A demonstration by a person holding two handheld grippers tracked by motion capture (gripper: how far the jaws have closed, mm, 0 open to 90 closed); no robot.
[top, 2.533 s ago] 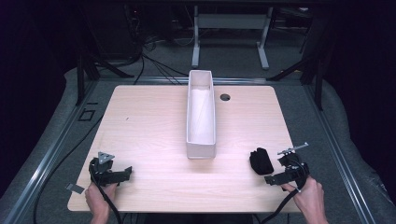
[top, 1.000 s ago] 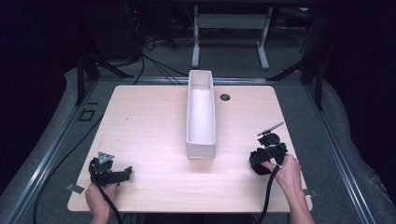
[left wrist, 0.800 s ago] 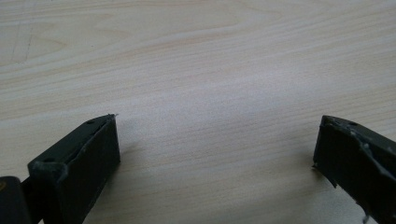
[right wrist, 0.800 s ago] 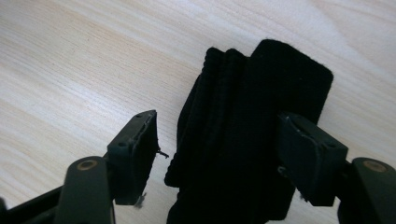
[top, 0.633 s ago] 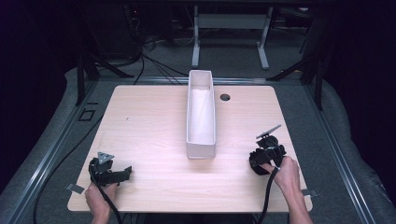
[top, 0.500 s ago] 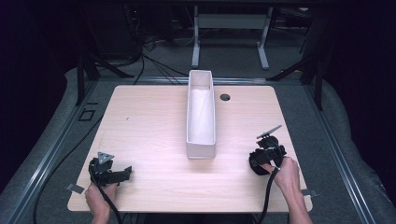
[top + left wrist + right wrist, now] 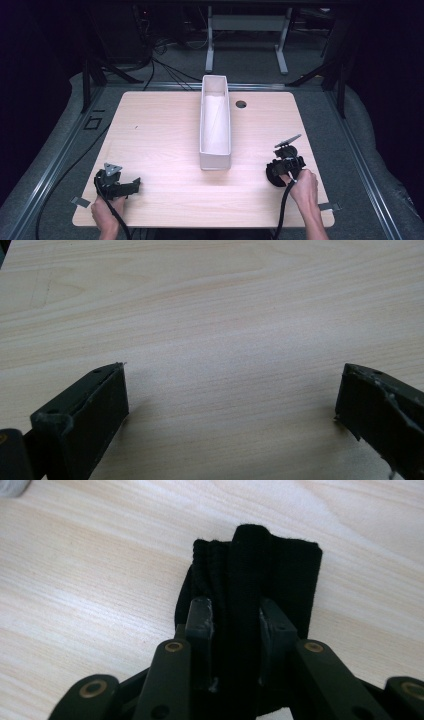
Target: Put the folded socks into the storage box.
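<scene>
While the left gripper [image 7: 131, 185] rests wide open and empty near the desk [image 7: 160, 130] edge, far left of the white bin [image 7: 215, 122], the right gripper's [image 7: 235, 617] jaws pinch a ridge of black folded cloth [image 7: 280, 570] right of the bin. A straight, slow lift should keep the fold together.

Place: a lab or recording studio set up for handling trials, not a home.
Surroundings: dark, unlit room around one lit wooden bench [image 7: 165, 140].
Floor: grey carpet [image 7: 380, 150] with metal rails [image 7: 55, 165] running beside the bench.
Wiring: black cables [image 7: 165, 67] strewn behind the bench.
Furniture: a white metal frame [image 7: 245, 30] standing at the back.
</scene>
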